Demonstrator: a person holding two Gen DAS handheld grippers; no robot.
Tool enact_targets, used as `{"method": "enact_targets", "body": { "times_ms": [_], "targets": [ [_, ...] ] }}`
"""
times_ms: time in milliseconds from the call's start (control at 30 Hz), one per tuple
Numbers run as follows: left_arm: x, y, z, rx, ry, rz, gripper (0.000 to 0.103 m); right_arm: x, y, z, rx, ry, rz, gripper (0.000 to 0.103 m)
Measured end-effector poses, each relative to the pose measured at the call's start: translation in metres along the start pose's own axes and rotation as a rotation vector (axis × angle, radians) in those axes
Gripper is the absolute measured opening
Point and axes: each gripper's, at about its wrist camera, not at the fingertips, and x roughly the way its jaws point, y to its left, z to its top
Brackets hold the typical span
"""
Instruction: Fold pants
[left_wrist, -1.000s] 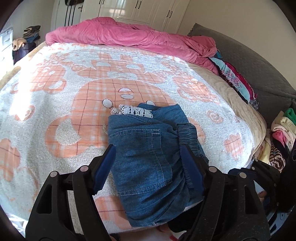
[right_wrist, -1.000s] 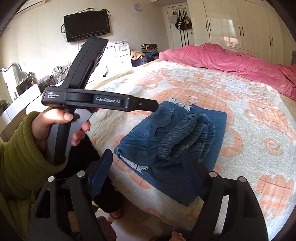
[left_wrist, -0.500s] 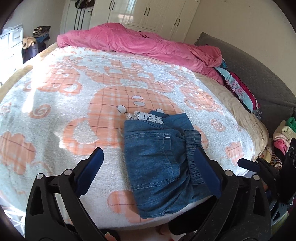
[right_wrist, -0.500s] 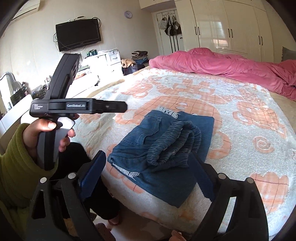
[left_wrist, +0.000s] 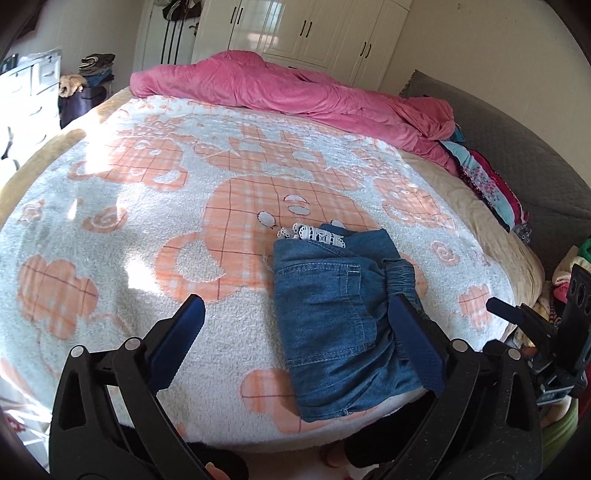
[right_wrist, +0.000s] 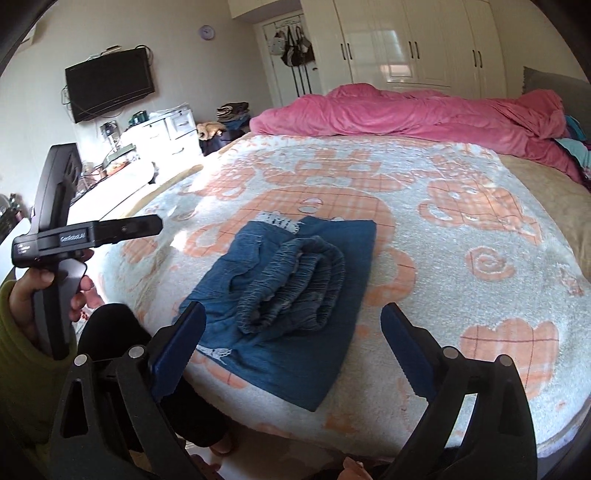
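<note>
The blue denim pants (left_wrist: 332, 314) lie folded into a small packet on the peach-and-white blanket (left_wrist: 147, 221), near the bed's front edge. White lace shows at the packet's far end, and the elastic waistband (right_wrist: 295, 280) is bunched on top. My left gripper (left_wrist: 295, 301) hovers open in front of the pants, touching nothing. The jaws of my right gripper (right_wrist: 291, 306) are opening, held short of the pants (right_wrist: 295, 258) with nothing pressed between them. In the right wrist view a hand (right_wrist: 48, 280) holds the left gripper (right_wrist: 155, 225) at the left.
A pink duvet (left_wrist: 295, 92) is heaped along the far side of the bed. Folded clothes (left_wrist: 491, 184) are stacked by the grey padded headboard (left_wrist: 517, 140) at the right. White wardrobes (right_wrist: 424, 44), a wall TV (right_wrist: 110, 85) and a white dresser (right_wrist: 166, 133) stand beyond the bed.
Both grippers' jaws have spread wider and both have drawn back from the pants. The left one has drifted left, so the pants now sit by its right finger. The pants have not moved.
</note>
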Motion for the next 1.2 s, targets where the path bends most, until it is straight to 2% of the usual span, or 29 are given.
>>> {"method": "enact_targets", "body": {
  "times_ms": [333, 700, 1133, 1200],
  "targets": [
    [0.021, -0.003, -0.010, 0.010, 0.051, -0.002, 0.093, 0.015, -0.027, -0.002, 0.085, 0.037, -0.066, 0.095],
    [0.060, -0.013, -0.024, 0.020, 0.137, -0.019, 0.093, 0.043, -0.049, 0.000, 0.152, 0.094, -0.095, 0.095],
    [0.094, -0.011, -0.033, -0.052, 0.185, -0.064, 0.093, 0.088, -0.061, 0.007, 0.228, 0.187, -0.016, 0.094],
    [0.096, -0.011, -0.032, -0.051, 0.177, -0.064, 0.092, 0.096, -0.062, 0.006, 0.234, 0.204, 0.004, 0.084]
  ]
}}
